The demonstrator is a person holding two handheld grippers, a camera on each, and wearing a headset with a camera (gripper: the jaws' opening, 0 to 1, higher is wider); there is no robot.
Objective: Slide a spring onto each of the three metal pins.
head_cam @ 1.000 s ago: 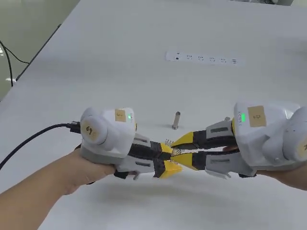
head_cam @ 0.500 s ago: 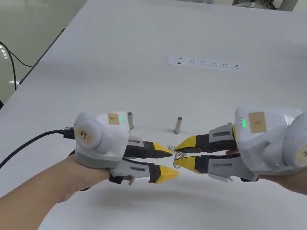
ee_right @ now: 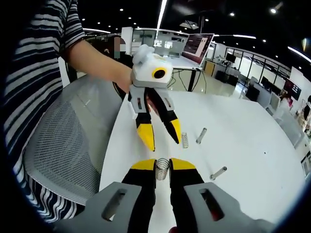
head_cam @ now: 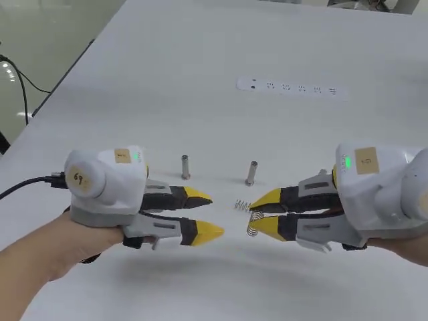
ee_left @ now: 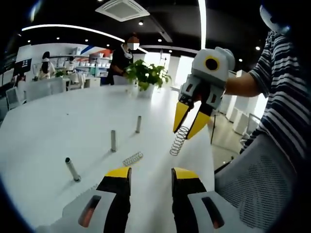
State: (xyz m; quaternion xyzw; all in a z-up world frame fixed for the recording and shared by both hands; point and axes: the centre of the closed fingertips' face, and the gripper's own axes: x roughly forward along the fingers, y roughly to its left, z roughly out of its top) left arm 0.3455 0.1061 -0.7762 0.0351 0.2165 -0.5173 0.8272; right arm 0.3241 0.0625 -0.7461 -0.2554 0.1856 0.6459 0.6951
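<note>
Carrying one spring (head_cam: 252, 226) pinched by an end coil in the nearly closed jaws of the right gripper (head_cam: 254, 212), with the remaining coils dangling free past the yellow tips, just above the worktop (head_cam: 200, 100). Holding the left gripper (head_cam: 214, 215) apart from it, jaws wide and empty. Leaving a second spring (head_cam: 241, 204) lying flat between the two grippers, and all three pins apparently bare: the left pin (head_cam: 185, 167), the middle pin (head_cam: 251, 172) and the third pin (ee_left: 138, 124). Probably best to aim for the middle pin, nearest the loaded jaws. Turn the wrist until the spring hangs in line with the pin, bring the open lower coil squarely over the pin's top, then lower slowly — a soft spring likely sways and snags on the rim if rushed. Avoid squeezing harder, which could flatten the gripped coil. Steady the free end with the empty left jaws if it wanders. Release only once several coils sit around the pin. Steer clear of the loose spring, which may roll if nudged.
</note>
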